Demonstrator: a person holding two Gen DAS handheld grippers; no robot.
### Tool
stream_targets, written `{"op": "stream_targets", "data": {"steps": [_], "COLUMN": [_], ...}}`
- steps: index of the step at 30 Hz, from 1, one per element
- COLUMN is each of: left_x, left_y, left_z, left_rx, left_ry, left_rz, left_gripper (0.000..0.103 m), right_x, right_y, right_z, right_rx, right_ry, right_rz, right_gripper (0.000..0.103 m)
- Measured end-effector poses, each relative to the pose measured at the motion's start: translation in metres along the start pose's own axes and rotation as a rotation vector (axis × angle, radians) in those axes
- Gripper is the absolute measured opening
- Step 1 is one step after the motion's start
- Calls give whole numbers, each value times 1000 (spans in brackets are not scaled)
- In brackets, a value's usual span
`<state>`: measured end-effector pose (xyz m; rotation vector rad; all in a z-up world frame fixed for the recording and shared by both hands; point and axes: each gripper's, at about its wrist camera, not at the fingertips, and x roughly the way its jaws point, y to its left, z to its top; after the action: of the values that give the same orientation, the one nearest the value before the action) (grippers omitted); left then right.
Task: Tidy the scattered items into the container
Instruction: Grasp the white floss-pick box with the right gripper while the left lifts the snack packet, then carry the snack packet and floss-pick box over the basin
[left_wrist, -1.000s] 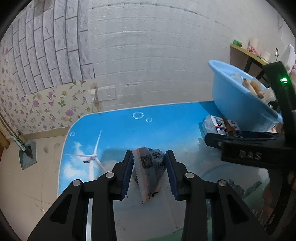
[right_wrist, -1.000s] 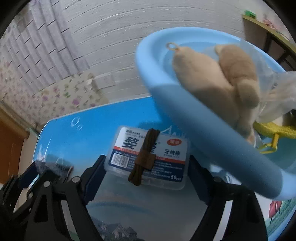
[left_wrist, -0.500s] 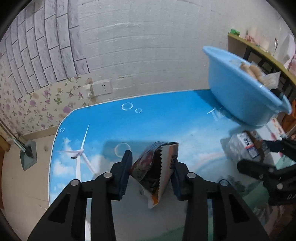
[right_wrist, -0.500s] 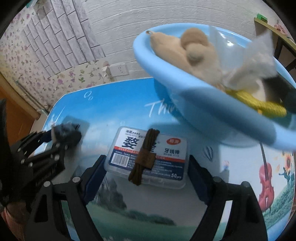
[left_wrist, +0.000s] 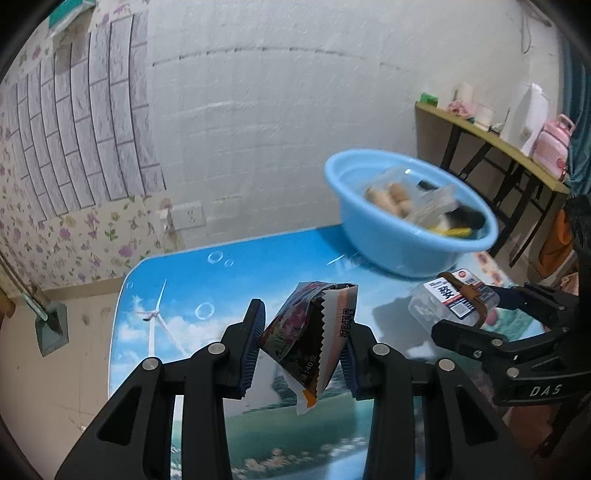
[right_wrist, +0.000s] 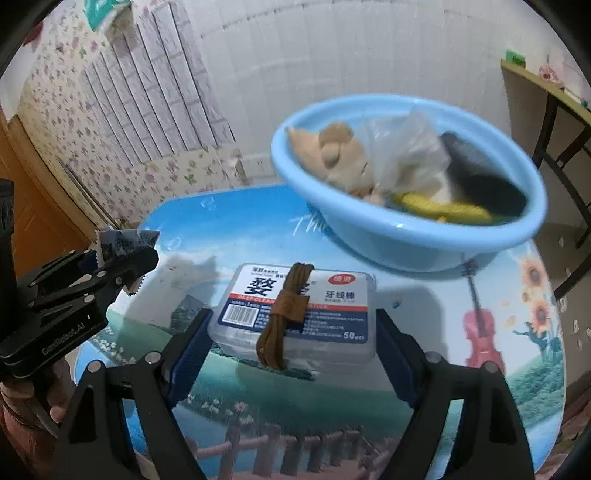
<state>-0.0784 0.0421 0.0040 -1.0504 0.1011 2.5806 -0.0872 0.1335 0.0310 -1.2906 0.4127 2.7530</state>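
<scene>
A crumpled snack packet (left_wrist: 312, 334) is being pinched between the blue pads of the left gripper (left_wrist: 303, 345) and is being held clear above the printed tabletop (left_wrist: 177, 295), its torn lower corner hanging free. A clear box of dental floss picks (right_wrist: 295, 314), with a brown cord (right_wrist: 284, 314) tied around it, is being clamped by its two short ends in the right gripper (right_wrist: 293, 341) and is also being carried above the table surface.

The blue plastic basin (right_wrist: 369, 236) is being seen at the far right part of the table, beyond both grippers, with its near rim just past the floss box in the right wrist view. A tan plush toy (right_wrist: 332, 155), a clear plastic bag (right_wrist: 402, 155), something yellow (right_wrist: 439, 208) and a dark item (right_wrist: 480, 177) are lying inside it.

Open tabletop is being left between the basin and the table's rounded far-left edge (left_wrist: 127, 280), which is lying near the wall with a socket (left_wrist: 194, 216). In the left wrist view the right gripper is being seen close at the right side, between the packet and the basin. A wooden shelf (left_wrist: 491, 144) bearing a pink bottle (left_wrist: 552, 146) is standing beyond the basin.
</scene>
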Motion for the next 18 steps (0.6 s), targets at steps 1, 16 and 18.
{"op": "stream_targets", "data": {"steps": [1, 16, 18], "left_x": [-5, -1, 7], "left_y": [-4, -74, -84], "left_z": [2, 53, 60], "left_rx": [-3, 67, 77], "left_ry": [-10, -44, -36], "left_rz": [-4, -79, -88], "left_gripper": [36, 36, 36], "right_x": [-6, -63, -62], "right_y": [-1, -52, -61], "right_z": [0, 23, 27], "right_rx": [-3, 41, 45], "right_ry": [-14, -192, -198], "right_rz": [1, -26, -29], "right_gripper": [84, 84, 84]}}
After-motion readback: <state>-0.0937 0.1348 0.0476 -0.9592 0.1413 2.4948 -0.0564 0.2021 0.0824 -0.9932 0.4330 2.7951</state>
